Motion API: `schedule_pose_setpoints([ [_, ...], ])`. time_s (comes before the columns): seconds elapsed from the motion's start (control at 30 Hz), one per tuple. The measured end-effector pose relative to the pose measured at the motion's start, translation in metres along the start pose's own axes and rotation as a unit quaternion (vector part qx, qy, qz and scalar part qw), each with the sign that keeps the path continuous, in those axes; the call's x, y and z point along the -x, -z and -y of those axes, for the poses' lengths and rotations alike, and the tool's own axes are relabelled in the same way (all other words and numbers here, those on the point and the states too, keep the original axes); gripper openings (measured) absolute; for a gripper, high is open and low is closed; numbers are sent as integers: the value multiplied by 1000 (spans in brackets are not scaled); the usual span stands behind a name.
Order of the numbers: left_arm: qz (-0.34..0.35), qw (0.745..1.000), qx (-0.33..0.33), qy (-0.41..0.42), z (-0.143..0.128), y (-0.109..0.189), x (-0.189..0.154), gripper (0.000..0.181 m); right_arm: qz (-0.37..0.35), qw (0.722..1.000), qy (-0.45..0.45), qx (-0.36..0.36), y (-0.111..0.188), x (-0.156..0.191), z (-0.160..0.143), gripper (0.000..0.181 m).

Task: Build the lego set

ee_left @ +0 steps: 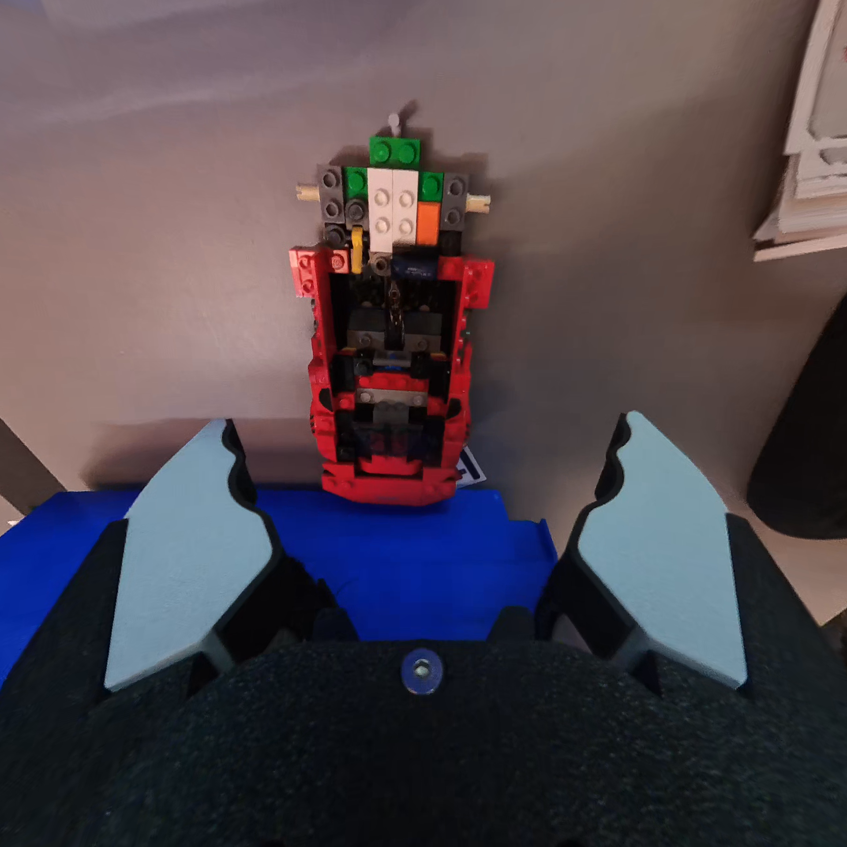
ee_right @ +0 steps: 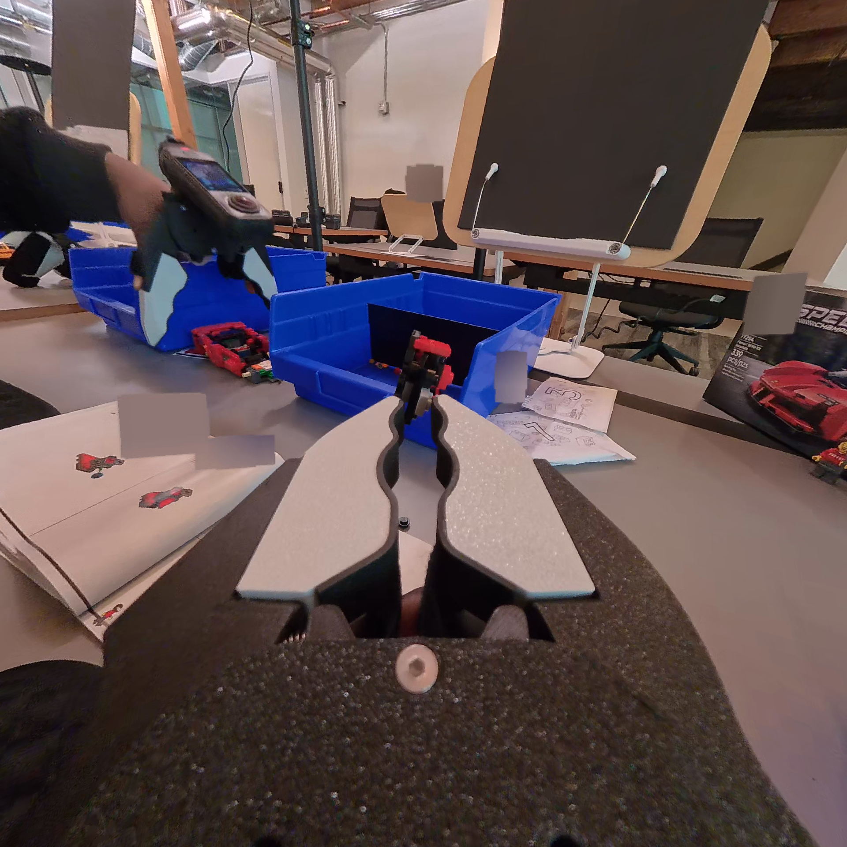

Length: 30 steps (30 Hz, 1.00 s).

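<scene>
Left gripper (ee_left: 424,463) spread wide, nothing between the pale grey fingers (ee_left: 192,541), hovering above the grey table (ee_left: 160,298) and looking down on a partly built red Lego car (ee_left: 389,366). Car lying flat on the table, red tail end nearest, overlapping the far edge of a blue bin (ee_left: 403,573). Far end of the car unfinished: green, white, orange and dark grey bricks, with a tan axle pin sticking out on each side. Stack of papers (ee_left: 806,137) at the far right.

Right gripper (ee_right: 416,405) pinched shut on a small red and black Lego sub-assembly (ee_right: 424,366), held up at the fingertips in front of the open blue parts bin (ee_right: 339,339). A few loose small pieces on the bin floor. Same red car (ee_right: 231,346) seen on the table left of that bin, just in front of a second blue bin (ee_right: 105,279), under the other gripper (ee_right: 208,293), which is held by a hand (ee_right: 133,197) in a dark sleeve. Open instruction booklet (ee_right: 91,495) near left. Printed paper bags (ee_right: 563,421) right of the bin, the set's box (ee_right: 788,380) far right, a minifigure (ee_right: 832,460) standing before it. Black board on a white stand (ee_right: 591,119) behind.
</scene>
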<state>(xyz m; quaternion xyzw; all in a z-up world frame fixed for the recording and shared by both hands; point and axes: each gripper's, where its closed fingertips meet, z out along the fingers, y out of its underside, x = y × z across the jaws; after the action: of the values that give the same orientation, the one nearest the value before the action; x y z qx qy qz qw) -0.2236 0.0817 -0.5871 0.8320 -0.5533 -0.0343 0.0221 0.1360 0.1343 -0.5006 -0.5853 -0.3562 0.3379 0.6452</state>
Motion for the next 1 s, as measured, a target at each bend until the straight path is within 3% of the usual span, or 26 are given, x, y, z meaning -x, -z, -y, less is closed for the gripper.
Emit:
schedule_pose_setpoints([
  [0.23, -9, 998, 62, 21, -5, -19, 1, 126, 1, 1000, 6, -3, 1, 1, 2, 10],
  [0.43, -10, 996, 90, 18, -9, -14, 6, 110, 3, 1000, 15, -5, 2, 3, 3, 10],
  [0.73, -11, 990, 141, 14, -16, -12, 13, 105, 8, 1000, 19, -7, 2, 6, 5, 10],
  [0.87, -3, 989, 149, -4, -18, -10, 16, 113, 6, 1000, 20, -9, 3, 5, 5, 10],
  [1.0, 11, 993, 115, -27, -15, -11, 18, 115, 6, 1000, 20, -9, 3, 5, 5, 10],
])
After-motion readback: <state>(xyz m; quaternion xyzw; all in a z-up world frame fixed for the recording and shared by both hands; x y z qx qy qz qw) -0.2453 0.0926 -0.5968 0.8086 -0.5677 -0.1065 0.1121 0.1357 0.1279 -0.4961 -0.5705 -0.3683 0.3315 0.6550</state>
